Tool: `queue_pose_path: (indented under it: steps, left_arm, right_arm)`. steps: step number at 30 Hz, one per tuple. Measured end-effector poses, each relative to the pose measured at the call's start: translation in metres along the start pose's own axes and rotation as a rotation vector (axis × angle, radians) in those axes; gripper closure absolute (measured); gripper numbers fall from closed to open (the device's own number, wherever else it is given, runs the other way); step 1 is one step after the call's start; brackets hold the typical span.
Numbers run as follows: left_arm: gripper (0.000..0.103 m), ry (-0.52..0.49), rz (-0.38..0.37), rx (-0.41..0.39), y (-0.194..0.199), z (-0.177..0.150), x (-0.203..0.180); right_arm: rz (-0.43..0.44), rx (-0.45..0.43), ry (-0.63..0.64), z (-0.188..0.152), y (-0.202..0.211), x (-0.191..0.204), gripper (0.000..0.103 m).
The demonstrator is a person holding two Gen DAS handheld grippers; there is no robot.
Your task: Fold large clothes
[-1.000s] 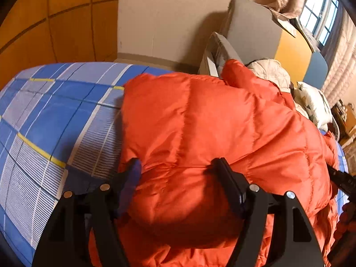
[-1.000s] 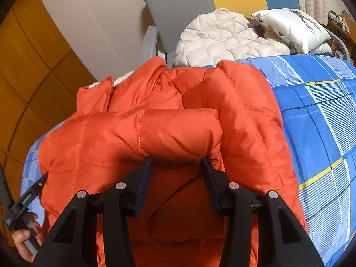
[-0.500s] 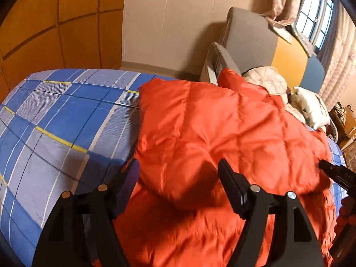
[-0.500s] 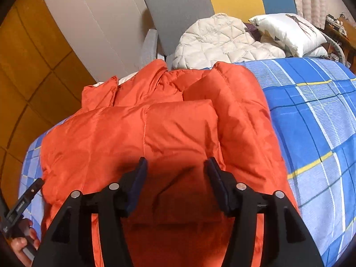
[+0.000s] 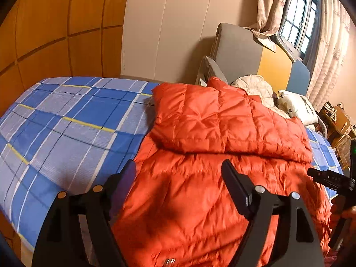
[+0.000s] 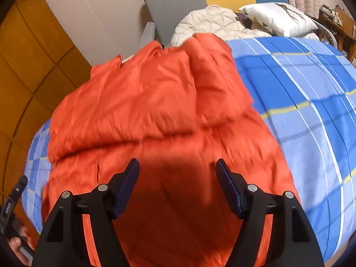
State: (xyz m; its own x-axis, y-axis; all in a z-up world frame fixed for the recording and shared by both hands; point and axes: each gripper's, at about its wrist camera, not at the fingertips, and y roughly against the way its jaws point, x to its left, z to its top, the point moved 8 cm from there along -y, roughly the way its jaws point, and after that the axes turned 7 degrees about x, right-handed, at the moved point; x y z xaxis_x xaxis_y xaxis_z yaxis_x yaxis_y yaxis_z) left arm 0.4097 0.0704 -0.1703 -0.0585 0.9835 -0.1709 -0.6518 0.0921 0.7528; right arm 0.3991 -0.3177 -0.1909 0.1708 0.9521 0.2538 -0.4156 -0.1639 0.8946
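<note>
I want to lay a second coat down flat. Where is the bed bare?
Bare plaid bedspread lies left of the orange down jacket, toward the wood-panelled wall, and again on its right side. The head end is crowded: white quilted jacket, pillow.

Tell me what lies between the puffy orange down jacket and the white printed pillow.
A cream quilted jacket sits between the orange down jacket and the white printed pillow, clearest in the right wrist view.

You face a bed (image 5: 66,129) under a blue plaid cover. To your left stands an orange panelled wall (image 5: 55,33), a beige wall (image 5: 169,33) beside it. Far right, a curtained window (image 5: 298,22) sits above a grey, yellow and blue headboard (image 5: 240,53).
</note>
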Motion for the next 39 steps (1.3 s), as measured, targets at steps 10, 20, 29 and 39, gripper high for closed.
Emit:
queue_pose_path:
  steps: [10,20,29,39]
  left_arm:
    - [0.023,0.005,0.015,0.04,0.018,-0.047,0.026]
    - [0.023,0.054,0.004,0.1,0.029,-0.092,0.082]
    - [0.028,0.19,-0.105,0.182,0.033,-0.145,0.118]
    - [0.043,0.158,-0.184,0.222,0.028,-0.16,0.096]
  right_arm:
    - [-0.043,0.003,0.0,-0.052,0.032,-0.041,0.033]
    - [-0.02,0.012,-0.044,-0.091,0.058,-0.086,0.032]
    - [0.028,0.05,-0.089,-0.139,0.068,-0.11,0.024]
    - [0.147,0.087,-0.13,-0.179,0.062,-0.116,0.024]
